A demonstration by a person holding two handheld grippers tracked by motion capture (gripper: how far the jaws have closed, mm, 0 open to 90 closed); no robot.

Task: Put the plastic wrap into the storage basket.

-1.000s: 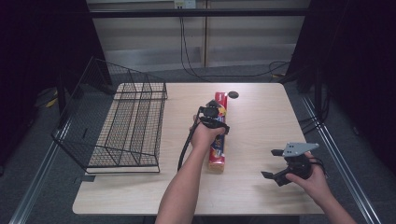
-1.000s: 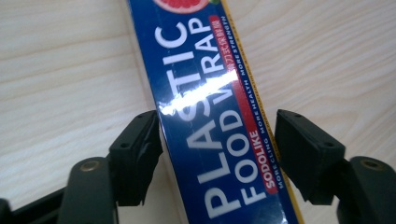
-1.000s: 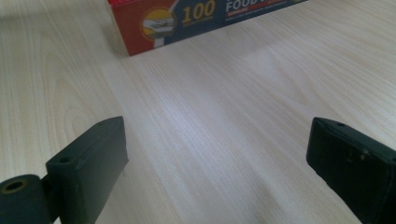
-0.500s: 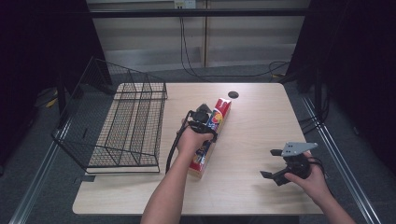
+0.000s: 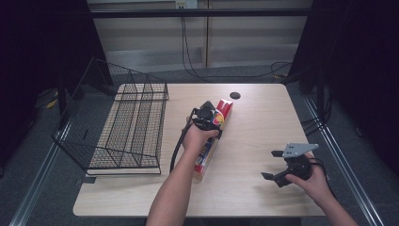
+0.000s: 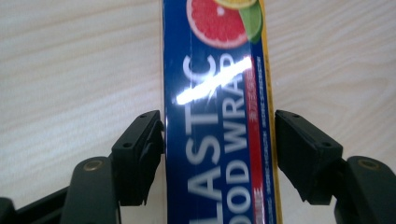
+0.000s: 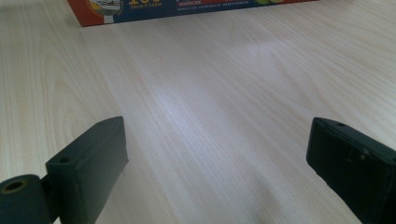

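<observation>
Right gripper view. The right claw [image 7: 219,158] looks low along the desk [image 7: 224,93], a pale surface of light wood grain running diagonally. Its two black jaws rise from the bottom corners and stand wide apart, with only bare desk between them; the one at lower left shows a round brass-coloured pivot at its base. Neither jaw touches an object. Along the top edge lies the lower part of a long box [image 7: 154,9], well apart from the jaws, its near face blue with an orange-red border and small printed lettering too blurred to read. A soft sheen of reflected light crosses the desk at centre.
</observation>
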